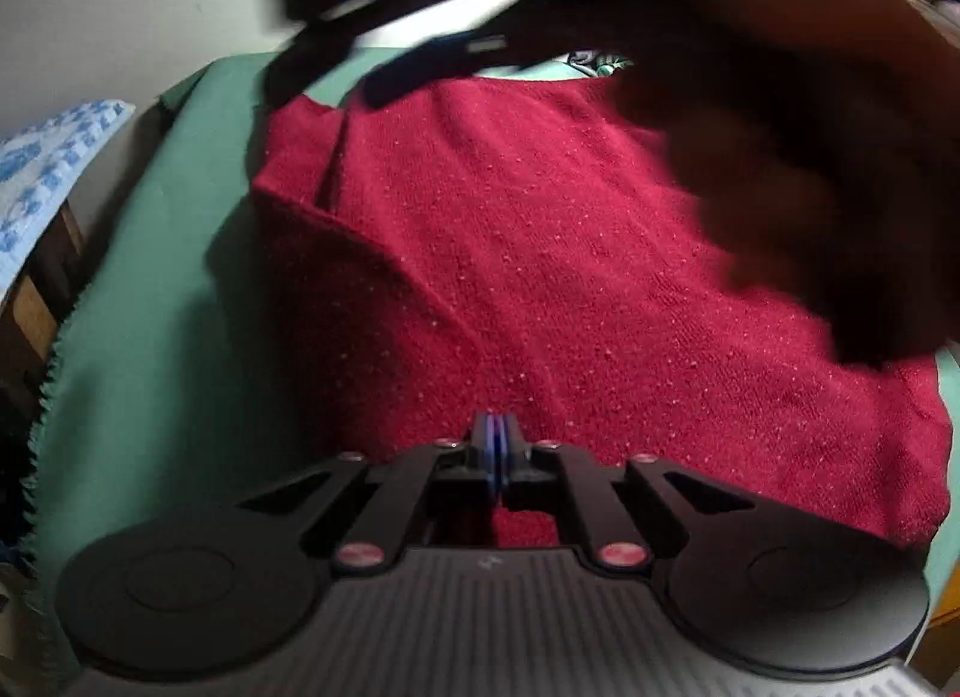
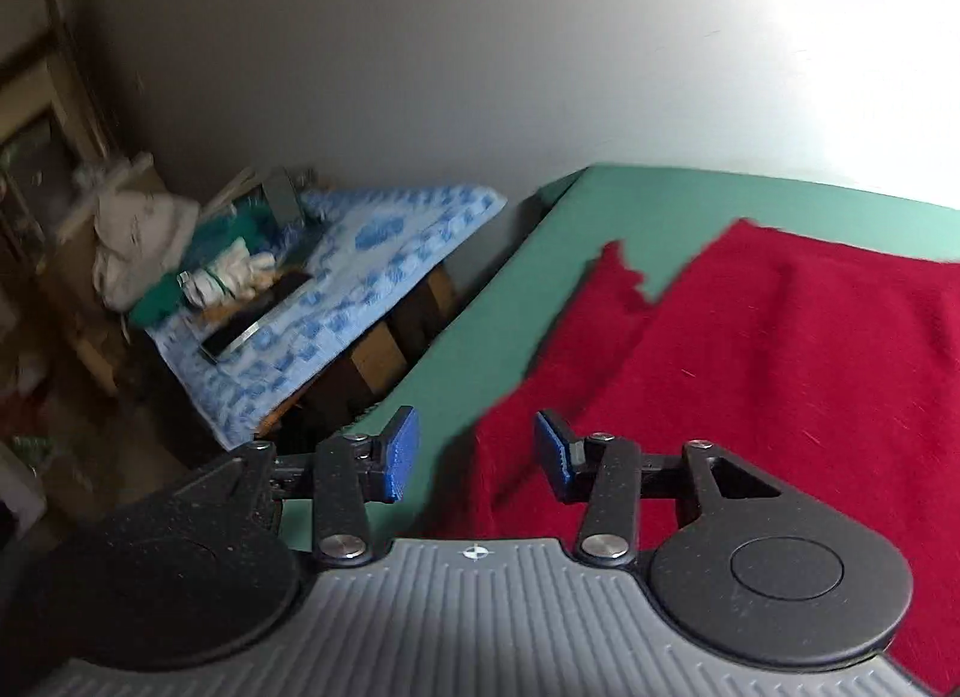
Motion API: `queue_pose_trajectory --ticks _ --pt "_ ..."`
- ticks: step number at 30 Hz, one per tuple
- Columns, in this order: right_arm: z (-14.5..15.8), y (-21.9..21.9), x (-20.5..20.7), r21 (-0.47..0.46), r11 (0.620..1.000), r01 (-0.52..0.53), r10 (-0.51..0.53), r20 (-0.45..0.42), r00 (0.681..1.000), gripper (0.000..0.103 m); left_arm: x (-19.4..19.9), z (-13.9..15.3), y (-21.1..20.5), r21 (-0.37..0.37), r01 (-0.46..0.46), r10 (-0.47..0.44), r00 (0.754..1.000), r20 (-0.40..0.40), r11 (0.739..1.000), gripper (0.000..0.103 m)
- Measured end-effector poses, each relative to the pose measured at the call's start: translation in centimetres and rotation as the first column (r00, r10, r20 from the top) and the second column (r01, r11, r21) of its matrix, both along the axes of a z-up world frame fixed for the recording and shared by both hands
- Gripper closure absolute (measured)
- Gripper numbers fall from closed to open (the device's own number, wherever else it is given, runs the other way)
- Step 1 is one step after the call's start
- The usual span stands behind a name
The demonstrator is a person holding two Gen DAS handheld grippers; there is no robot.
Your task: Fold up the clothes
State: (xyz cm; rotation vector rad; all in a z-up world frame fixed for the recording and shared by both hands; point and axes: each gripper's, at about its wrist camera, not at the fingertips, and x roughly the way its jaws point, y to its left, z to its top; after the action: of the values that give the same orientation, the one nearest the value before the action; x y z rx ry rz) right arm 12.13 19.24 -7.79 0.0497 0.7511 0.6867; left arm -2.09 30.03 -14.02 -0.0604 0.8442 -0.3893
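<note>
A dark red knitted garment (image 1: 510,253) lies spread on a green cloth-covered table (image 1: 156,349). A flap of it is folded over at the left. My left gripper (image 1: 495,445) is shut, its blue pads pressed together just above the garment's near edge; whether cloth is pinched between them I cannot tell. The right gripper shows blurred at the top of the left wrist view (image 1: 420,67), with a dark hand beside it. In the right wrist view my right gripper (image 2: 477,451) is open and empty above the garment's left edge (image 2: 750,373).
A low bench with a blue and white patterned cloth (image 2: 336,289) stands left of the table, with piled clothes and a dark flat object on it. A pale wall (image 2: 420,67) runs behind. The green table edge (image 2: 468,301) drops off on the left.
</note>
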Motion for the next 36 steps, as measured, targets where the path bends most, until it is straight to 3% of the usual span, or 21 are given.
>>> queue_pose_trajectory --ticks 4,10,12,14,16,19,21,25,29,32,34,36 --pt "-1.5 3.0 4.5 -0.004 0.999 0.040 -0.040 -0.007 0.999 0.058 -0.1 -0.1 0.4 -0.018 -0.015 0.015 1.000 -0.002 1.000 0.098" --pt "-3.7 6.1 9.9 -0.089 0.986 0.138 -0.136 0.029 0.990 0.058 -0.6 -0.1 0.0 0.010 -0.015 0.015 1.000 0.018 1.000 0.097" --pt "-4.9 6.6 10.5 -0.133 0.981 0.144 -0.142 0.024 0.990 0.066 -0.6 -0.1 -0.1 0.014 -0.012 0.012 1.000 0.023 1.000 0.096" --pt "-6.0 7.1 11.0 -0.177 0.973 0.150 -0.150 0.018 0.989 0.087 -0.5 -0.2 -0.3 0.019 -0.010 0.009 0.999 0.031 1.000 0.096" --pt "-6.3 7.0 11.1 -0.180 0.972 0.149 -0.150 0.011 0.989 0.094 -0.7 0.1 -0.4 0.028 -0.006 0.005 0.999 0.033 1.000 0.095" --pt "-4.9 5.8 11.2 -0.035 0.990 0.137 -0.138 -0.039 0.990 0.095 -1.4 1.6 0.5 -0.010 -0.015 0.015 0.999 0.052 1.000 0.089" --pt "-3.0 5.1 10.9 0.099 0.991 0.092 -0.088 -0.048 0.995 0.095 -2.3 3.0 2.2 -0.041 -0.044 0.047 0.997 0.068 0.998 0.073" --pt "0.8 4.8 9.0 0.293 0.955 -0.055 0.059 -0.007 0.998 0.095 -3.8 5.7 6.8 -0.075 -0.163 0.170 0.980 0.106 0.984 0.054" --pt "3.4 5.7 7.1 0.453 0.871 -0.191 0.206 0.018 0.978 0.095 -4.6 8.0 12.5 -0.083 -0.324 0.333 0.930 0.156 0.943 0.037" --pt "5.0 6.9 5.6 0.545 0.796 -0.264 0.294 0.033 0.955 0.095 -5.1 9.6 16.1 -0.108 -0.432 0.445 0.875 0.189 0.895 0.033" --pt "6.2 8.1 4.8 0.581 0.750 -0.316 0.354 0.051 0.934 0.095 -5.5 10.9 18.1 -0.148 -0.471 0.493 0.845 0.207 0.870 0.028" --pt "7.3 9.4 4.0 0.605 0.704 -0.373 0.417 0.073 0.906 0.095 -5.4 12.4 19.4 -0.159 -0.482 0.507 0.823 0.255 0.862 0.017"
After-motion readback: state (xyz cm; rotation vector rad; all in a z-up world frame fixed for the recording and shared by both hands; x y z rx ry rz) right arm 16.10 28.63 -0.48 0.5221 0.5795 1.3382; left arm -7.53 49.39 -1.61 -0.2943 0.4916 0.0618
